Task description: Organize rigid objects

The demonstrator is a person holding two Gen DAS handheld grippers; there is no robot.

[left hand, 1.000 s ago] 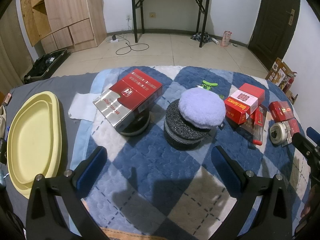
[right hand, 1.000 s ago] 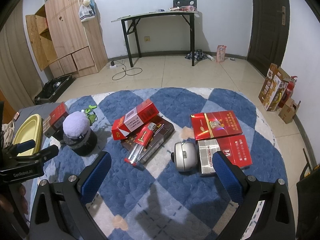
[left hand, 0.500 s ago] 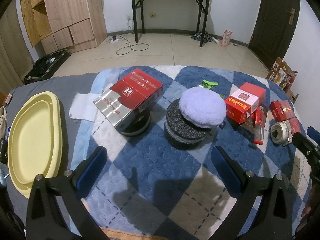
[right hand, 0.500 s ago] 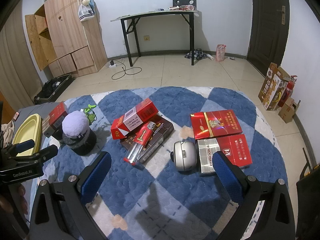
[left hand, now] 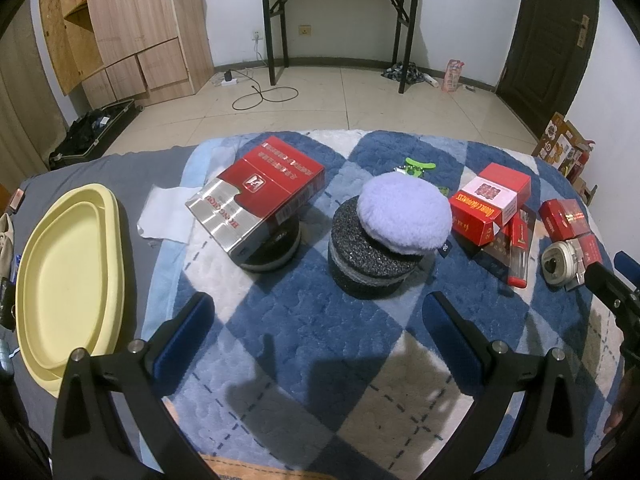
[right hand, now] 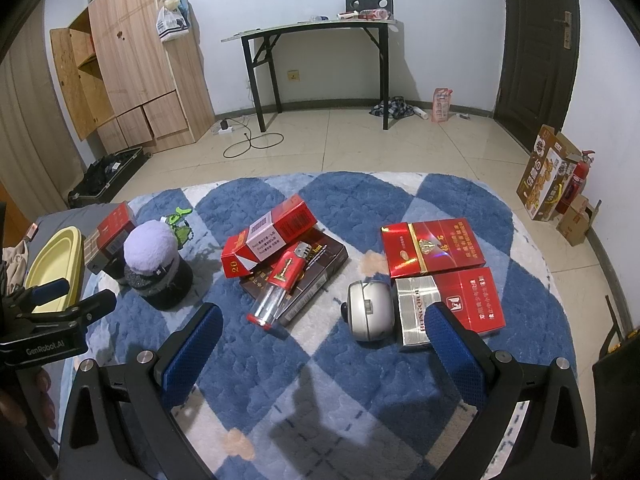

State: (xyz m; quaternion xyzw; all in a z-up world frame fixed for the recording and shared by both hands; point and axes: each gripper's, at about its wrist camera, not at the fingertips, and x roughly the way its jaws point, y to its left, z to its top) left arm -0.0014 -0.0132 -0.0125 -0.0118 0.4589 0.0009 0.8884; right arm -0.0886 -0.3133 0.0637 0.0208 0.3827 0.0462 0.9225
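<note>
1. The left gripper (left hand: pixel 318 318) is hovering above the blue-and-white checked blanket (left hand: pixel 304 344), its fingers spread wide apart and gripping nothing.
2. The right gripper (right hand: pixel 326 334) is likewise hanging over the blanket with its fingers standing well apart and empty.
3. Just beyond the right gripper, a round silver gadget (right hand: pixel 368 314) is lying against a red-and-silver carton (right hand: pixel 448 306), with a glossy red carton (right hand: pixel 430 248) sitting behind it.
4. Ahead of the left gripper, a lilac puff (left hand: pixel 404 210) is resting on a dark foam cylinder (left hand: pixel 370 264).
5. To its left, a red carton (left hand: pixel 256 192) is tilting on a dark round base, with a yellow tray (left hand: pixel 64 276) lying further left on grey cloth.
6. Farther right, a red box (left hand: pixel 490 202) is leaning on a brown box beside a lighter (left hand: pixel 516 250).
</note>
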